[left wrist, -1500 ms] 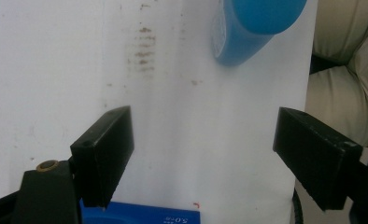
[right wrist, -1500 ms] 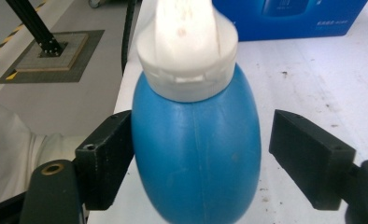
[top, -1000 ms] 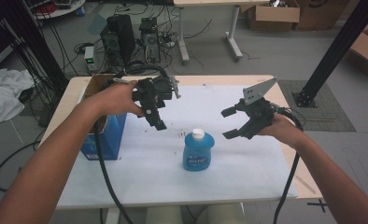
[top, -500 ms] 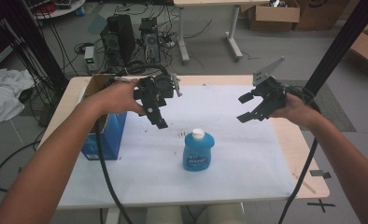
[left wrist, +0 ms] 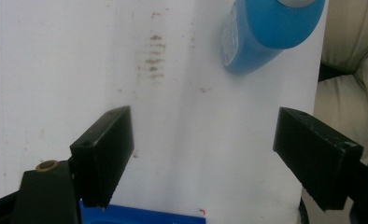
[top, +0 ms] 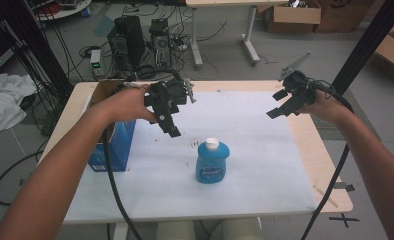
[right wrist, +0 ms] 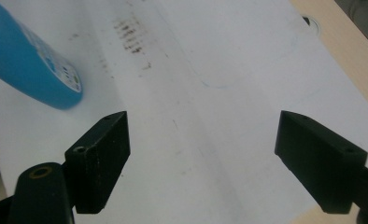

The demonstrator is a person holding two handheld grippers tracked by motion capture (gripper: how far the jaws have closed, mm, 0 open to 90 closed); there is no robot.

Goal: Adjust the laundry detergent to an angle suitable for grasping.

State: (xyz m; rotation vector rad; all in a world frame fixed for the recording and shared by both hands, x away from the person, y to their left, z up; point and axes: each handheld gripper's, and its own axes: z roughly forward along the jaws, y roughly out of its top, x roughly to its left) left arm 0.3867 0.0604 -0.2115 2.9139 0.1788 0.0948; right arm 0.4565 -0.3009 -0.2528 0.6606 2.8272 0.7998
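Right tool (top: 285, 104) has drifted farther right, away from the blue bottle (top: 211, 161); both tools gape wide, empty; left tool (top: 167, 116) hovers far-left of it.

- Blue bottle (top: 212, 162) upright mid-table, white cap.
- Blue box (top: 112, 145) at the table's left edge.
- White sheet (top: 255, 165) covering the table (top: 330, 175), with smudges (left wrist: 154, 56).
- Cardboard boxes (top: 290, 15) on the floor behind.
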